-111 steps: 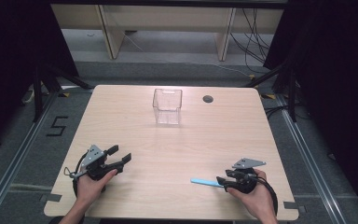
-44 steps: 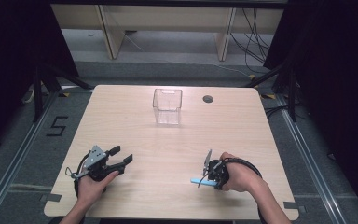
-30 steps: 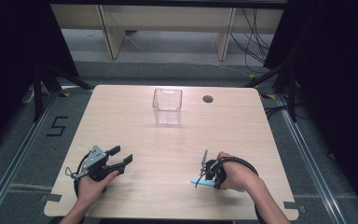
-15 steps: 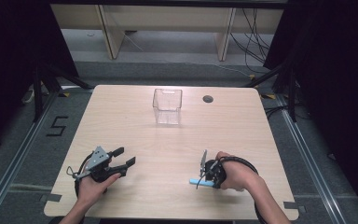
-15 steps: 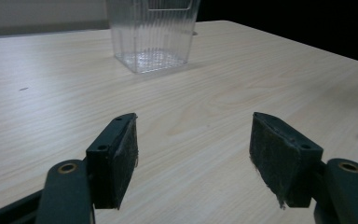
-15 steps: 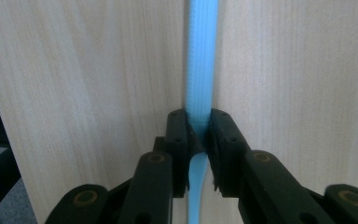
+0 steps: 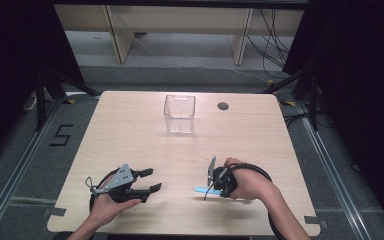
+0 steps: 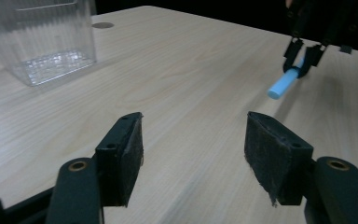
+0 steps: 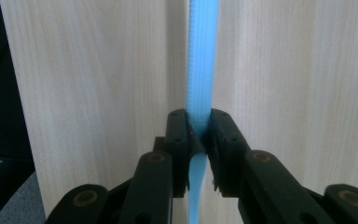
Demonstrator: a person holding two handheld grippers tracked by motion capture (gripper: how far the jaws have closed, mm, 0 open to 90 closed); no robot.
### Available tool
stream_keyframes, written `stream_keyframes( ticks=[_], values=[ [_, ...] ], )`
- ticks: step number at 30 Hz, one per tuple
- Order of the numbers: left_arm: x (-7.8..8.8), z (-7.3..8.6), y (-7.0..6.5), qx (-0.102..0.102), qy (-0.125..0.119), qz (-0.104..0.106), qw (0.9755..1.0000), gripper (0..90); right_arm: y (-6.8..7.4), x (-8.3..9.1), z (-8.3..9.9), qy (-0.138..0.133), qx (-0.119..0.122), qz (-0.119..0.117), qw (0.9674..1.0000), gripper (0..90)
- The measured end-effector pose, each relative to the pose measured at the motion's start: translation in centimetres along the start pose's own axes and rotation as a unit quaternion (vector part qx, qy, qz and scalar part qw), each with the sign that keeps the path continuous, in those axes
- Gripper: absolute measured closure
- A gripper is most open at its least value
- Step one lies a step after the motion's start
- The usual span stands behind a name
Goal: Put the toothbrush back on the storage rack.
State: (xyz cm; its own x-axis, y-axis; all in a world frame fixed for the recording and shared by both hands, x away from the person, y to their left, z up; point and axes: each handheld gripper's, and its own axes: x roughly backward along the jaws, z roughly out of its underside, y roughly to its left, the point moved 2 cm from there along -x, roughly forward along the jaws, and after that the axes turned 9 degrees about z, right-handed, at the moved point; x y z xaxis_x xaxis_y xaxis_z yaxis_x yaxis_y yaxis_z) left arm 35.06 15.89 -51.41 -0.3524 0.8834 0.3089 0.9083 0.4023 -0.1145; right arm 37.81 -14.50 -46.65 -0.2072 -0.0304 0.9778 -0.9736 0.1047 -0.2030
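Observation:
A light blue stick [image 7: 200, 189] is clamped in my right gripper [image 7: 210, 192], which hangs over the table's front right with its jaws turned downward. In the right gripper view the pads pinch the stick [image 9: 202, 56] partway along its length, and my right gripper [image 9: 199, 126] is shut on it. My left gripper [image 7: 152, 180] lies at the front left, pointing right toward the stick [image 8: 284, 81]. Its jaws have just been closing and still stand apart with nothing between them [image 8: 193, 140]. A clear plastic box [image 7: 180, 114] stands upright at the back centre.
The wooden table [image 7: 130, 130] has a round dark cable hole [image 7: 223, 106] to the right of the box. Dark floor, rails and shelf legs surround the table. The box [image 8: 42, 37] appears at the upper left of the left gripper view.
My left gripper has slid a little to the right and its jaws have narrowed. My right hand has risen slightly with the blue stick still gripped.

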Motion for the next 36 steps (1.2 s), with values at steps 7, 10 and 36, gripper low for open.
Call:
stream_keyframes(
  ticks=[7,10,36],
  values=[
    [-1.3,-0.5,-0.8,-0.04,0.025,0.038,0.9982,45.0,0.0,0.7,-1.4,-0.004,0.007,0.002,1.0,78.9],
    [-1.8,-0.7,-1.0,-0.048,0.029,0.049,0.9972,45.4,-0.1,0.9,-1.8,-0.009,0.02,-0.001,0.9998,78.9],
    [-6.0,-1.4,-2.7,-0.09,0.076,0.142,0.9829,59.5,0.4,1.4,-6.3,-0.018,0.075,-0.009,0.9969,78.9]
  ],
)
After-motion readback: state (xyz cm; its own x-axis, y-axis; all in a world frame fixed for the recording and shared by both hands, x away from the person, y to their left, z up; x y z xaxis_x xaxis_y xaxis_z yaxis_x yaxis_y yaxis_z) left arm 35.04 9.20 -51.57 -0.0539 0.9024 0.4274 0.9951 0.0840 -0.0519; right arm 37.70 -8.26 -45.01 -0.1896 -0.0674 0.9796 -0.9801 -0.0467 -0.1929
